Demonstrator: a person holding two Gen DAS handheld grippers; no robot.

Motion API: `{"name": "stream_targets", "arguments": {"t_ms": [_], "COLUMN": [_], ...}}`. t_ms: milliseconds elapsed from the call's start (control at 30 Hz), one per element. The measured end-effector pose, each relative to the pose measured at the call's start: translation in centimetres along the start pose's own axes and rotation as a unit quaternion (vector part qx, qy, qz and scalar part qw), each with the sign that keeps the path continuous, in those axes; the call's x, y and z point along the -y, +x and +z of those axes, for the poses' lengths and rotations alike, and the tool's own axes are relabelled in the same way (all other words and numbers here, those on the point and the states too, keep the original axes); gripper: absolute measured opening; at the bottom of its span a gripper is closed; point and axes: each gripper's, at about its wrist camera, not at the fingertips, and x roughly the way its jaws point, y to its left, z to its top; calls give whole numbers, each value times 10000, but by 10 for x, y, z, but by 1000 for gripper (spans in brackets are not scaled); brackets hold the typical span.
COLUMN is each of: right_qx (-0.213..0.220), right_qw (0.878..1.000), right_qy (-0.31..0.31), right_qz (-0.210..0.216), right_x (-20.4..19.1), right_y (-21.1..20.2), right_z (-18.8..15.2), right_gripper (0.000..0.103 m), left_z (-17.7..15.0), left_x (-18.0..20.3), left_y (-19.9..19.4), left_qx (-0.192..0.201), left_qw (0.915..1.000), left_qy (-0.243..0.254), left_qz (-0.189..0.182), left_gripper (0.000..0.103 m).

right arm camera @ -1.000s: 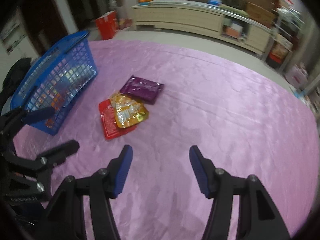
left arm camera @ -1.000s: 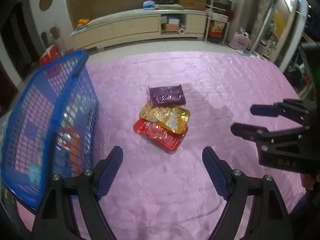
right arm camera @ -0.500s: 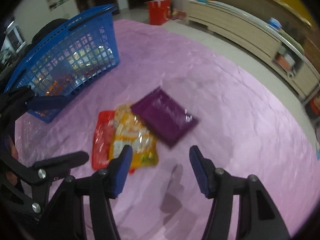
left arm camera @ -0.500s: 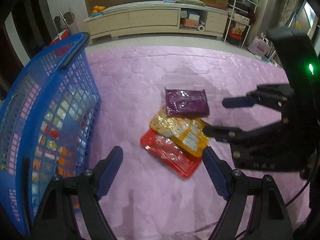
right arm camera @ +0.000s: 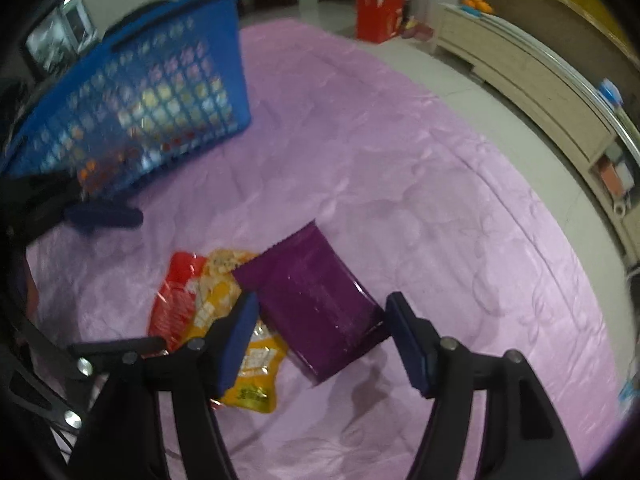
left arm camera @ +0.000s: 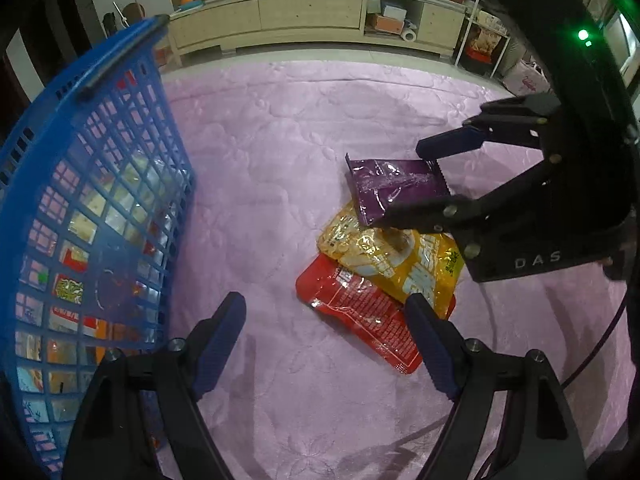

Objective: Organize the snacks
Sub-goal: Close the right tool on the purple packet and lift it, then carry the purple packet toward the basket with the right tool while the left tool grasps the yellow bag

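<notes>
Left of the wide-open, empty left gripper (left arm camera: 326, 338) stands one blue plastic lattice basket (left arm camera: 100, 168) with packets showing through its mesh, on the pink quilted cover (left arm camera: 280, 128). Ahead of those fingers lie three glossy foil snack packets in an overlapping row: a red one (left arm camera: 360, 316) nearest, a yellow one (left arm camera: 392, 258) with unreadable print, and a purple one (left arm camera: 390, 186) farthest. The right gripper (right arm camera: 320, 330), its body lettered "DAS", is spread wide with the purple packet's end between its fingers, not yet pinched.
</notes>
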Motion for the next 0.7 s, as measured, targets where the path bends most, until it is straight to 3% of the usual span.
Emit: {"name": "stream_targets", "arguments": {"t_ms": [100, 233, 333, 400, 533, 700], "right_qx": [-138, -237, -107, -82, -76, 169], "right_qw": [9990, 9992, 9997, 9999, 9997, 9934], "right_qy": [-396, -329, -213, -77, 151, 1089], "right_qz": [-166, 50, 72, 46, -164, -316], "right_x": [-5, 2, 8, 6, 1, 0], "right_y": [2, 12, 9, 2, -8, -31], "right_z": [6, 10, 3, -7, -29, -54], "right_gripper": [76, 76, 65, 59, 59, 59], "left_z": [2, 2, 5, 9, 8, 8], "left_x": [1, 6, 7, 4, 2, 10], "left_y": [4, 3, 6, 9, 8, 6], "left_qx": [-19, 10, -23, -23, -48, -33], "left_qw": [10000, 10000, 10000, 10000, 9999, 9997], "left_qy": [7, 70, 22, -6, -74, -75], "left_qz": [-3, 42, 6, -15, -143, -224], "left_gripper": [80, 80, 80, 80, 80, 80]}}
